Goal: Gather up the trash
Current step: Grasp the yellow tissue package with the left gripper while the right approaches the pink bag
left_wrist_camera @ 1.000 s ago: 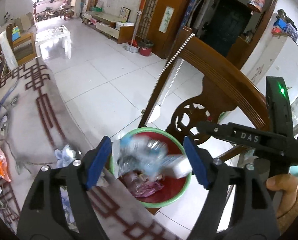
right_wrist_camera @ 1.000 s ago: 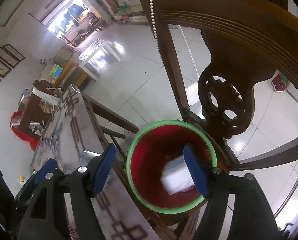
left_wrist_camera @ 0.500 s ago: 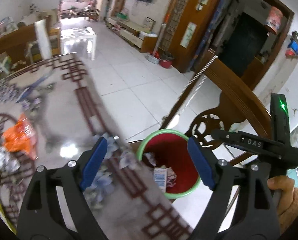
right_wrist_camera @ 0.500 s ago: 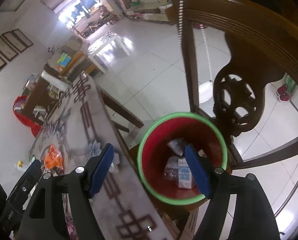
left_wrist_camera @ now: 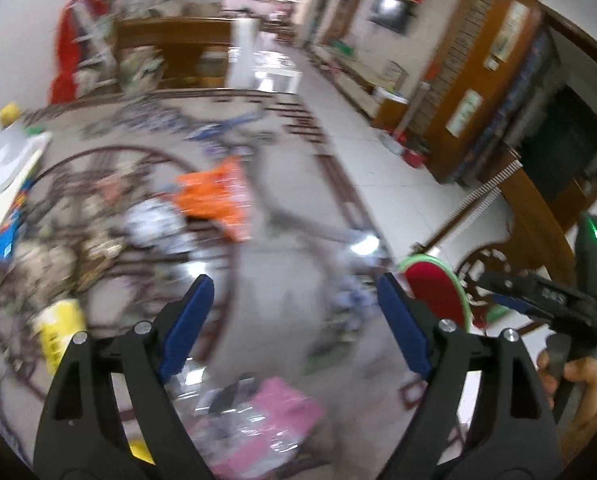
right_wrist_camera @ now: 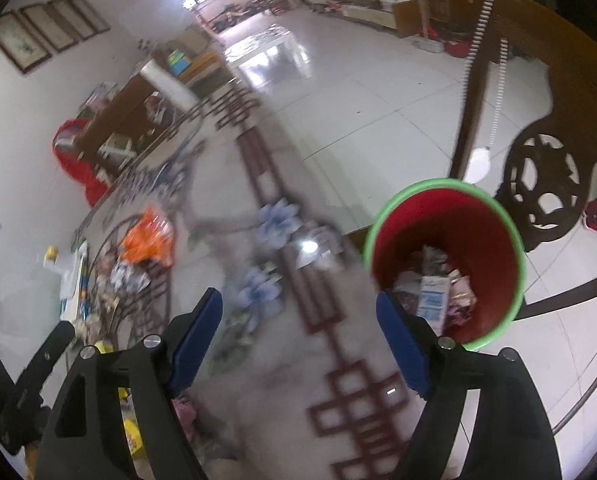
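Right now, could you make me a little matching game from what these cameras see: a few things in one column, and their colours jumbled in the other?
Things:
1. Bin, inside wall
2. Bin rim
3. Crumpled wrapper on the table
4. Gripper pads

Colours:
A. Blue
B. Orange
C. Red
D. Green

Pairs: 1-C, 2-D, 3-B, 4-A
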`<state>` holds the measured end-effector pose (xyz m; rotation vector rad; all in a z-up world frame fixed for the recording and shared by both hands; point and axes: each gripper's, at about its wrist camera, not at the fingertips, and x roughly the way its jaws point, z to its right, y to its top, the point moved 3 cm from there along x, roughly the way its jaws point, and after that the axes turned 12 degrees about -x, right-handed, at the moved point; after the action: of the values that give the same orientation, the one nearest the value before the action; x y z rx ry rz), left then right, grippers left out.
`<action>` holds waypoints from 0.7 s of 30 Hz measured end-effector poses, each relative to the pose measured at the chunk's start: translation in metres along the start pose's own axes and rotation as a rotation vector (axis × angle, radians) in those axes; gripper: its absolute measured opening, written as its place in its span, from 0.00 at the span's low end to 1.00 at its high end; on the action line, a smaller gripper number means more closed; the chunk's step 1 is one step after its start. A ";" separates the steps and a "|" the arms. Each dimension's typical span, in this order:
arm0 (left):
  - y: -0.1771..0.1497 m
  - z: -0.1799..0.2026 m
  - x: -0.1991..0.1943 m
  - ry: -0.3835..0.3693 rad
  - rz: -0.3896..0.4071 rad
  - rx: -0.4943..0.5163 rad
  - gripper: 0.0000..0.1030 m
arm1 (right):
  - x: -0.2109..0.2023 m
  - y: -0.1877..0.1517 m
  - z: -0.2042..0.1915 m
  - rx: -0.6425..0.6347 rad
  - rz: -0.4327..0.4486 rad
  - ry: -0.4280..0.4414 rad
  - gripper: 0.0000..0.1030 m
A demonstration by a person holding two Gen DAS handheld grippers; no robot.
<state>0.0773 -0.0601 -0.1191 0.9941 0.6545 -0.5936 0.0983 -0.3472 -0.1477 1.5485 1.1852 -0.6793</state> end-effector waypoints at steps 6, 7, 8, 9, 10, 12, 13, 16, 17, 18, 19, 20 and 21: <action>0.003 -0.093 -0.026 0.111 0.029 -0.115 0.79 | 0.011 -0.015 -0.056 -0.051 -0.028 0.020 0.75; 0.001 -0.106 -0.030 0.127 0.028 -0.131 0.79 | 0.013 -0.019 -0.067 -0.063 -0.035 0.022 0.75; -0.001 -0.119 -0.031 0.144 0.023 -0.147 0.79 | 0.014 -0.021 -0.073 -0.067 -0.039 0.022 0.75; -0.004 -0.134 -0.033 0.165 0.016 -0.164 0.79 | 0.016 -0.024 -0.079 -0.071 -0.044 0.024 0.75; -0.007 -0.144 -0.033 0.179 0.009 -0.173 0.79 | 0.017 -0.028 -0.088 -0.076 -0.049 0.025 0.75; -0.015 -0.164 -0.029 0.212 -0.016 -0.188 0.79 | 0.019 -0.033 -0.098 -0.081 -0.055 0.025 0.75; -0.018 -0.172 -0.025 0.225 -0.033 -0.195 0.79 | 0.019 -0.036 -0.104 -0.082 -0.058 0.024 0.75; -0.027 -0.195 -0.008 0.235 -0.101 -0.238 0.79 | 0.019 -0.044 -0.116 -0.080 -0.060 0.018 0.75; -0.028 -0.200 -0.002 0.230 -0.118 -0.250 0.79 | 0.018 -0.047 -0.119 -0.078 -0.061 0.015 0.75; -0.031 -0.203 0.002 0.228 -0.130 -0.253 0.79 | 0.018 -0.049 -0.120 -0.074 -0.061 0.011 0.75; -0.031 -0.206 0.007 0.224 -0.144 -0.254 0.79 | 0.016 -0.053 -0.122 -0.069 -0.061 0.006 0.75; -0.032 -0.208 0.011 0.220 -0.154 -0.251 0.79 | 0.015 -0.056 -0.124 -0.063 -0.060 0.001 0.75; -0.032 -0.209 0.017 0.221 -0.166 -0.244 0.79 | 0.014 -0.058 -0.125 -0.060 -0.059 -0.002 0.75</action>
<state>0.0189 0.1102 -0.2312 0.7871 0.9888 -0.5376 0.0323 -0.2258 -0.1431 1.4674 1.2431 -0.6782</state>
